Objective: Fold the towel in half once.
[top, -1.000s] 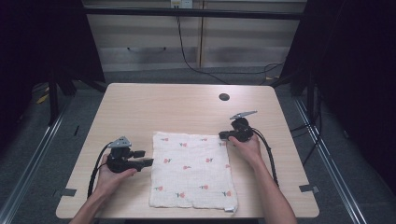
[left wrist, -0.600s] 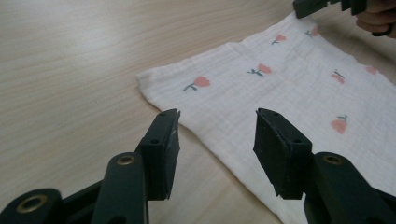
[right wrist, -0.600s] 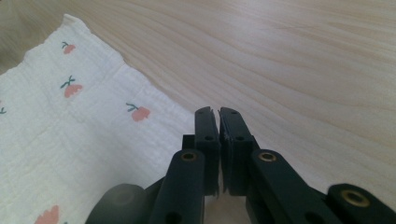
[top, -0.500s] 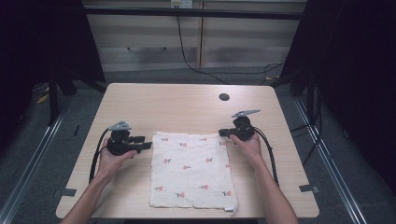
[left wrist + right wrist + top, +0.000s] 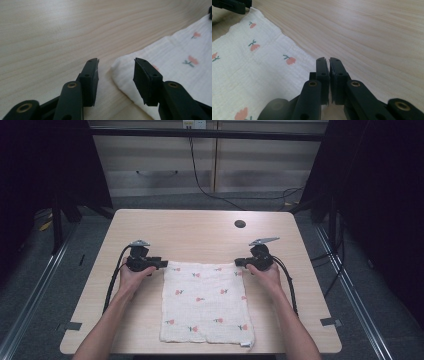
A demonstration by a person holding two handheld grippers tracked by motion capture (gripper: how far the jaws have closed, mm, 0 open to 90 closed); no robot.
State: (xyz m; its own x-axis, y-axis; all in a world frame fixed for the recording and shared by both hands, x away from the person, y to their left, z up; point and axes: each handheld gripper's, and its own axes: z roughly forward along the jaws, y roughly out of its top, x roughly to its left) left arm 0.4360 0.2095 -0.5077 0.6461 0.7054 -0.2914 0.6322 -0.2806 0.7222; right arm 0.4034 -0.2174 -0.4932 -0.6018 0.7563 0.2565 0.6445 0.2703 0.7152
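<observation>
A white cloth printed with small red flowers lies flat on the table, its long axis running from the far edge toward the person, its far edge level with both grippers; the right gripper sits at the cloth's far right corner, at about one o'clock from the cloth's middle, jaws pressed together on the corner; in the right gripper view the two pads meet with only a sliver between them and the fabric runs in under them, so it looks to be pinching the hem, though the pinched edge itself is hidden; the left gripper lies at about eleven o'clock, just beside the far left corner; its jaws have just been closing and now stand half spread, and in the left gripper view the rounded corner sits between the two tips, nearer the right-hand one, with no pad pressing on it yet; the corner lies straight ahead of that gripper, so the next move likely calls for a short push forward and a squeeze.
</observation>
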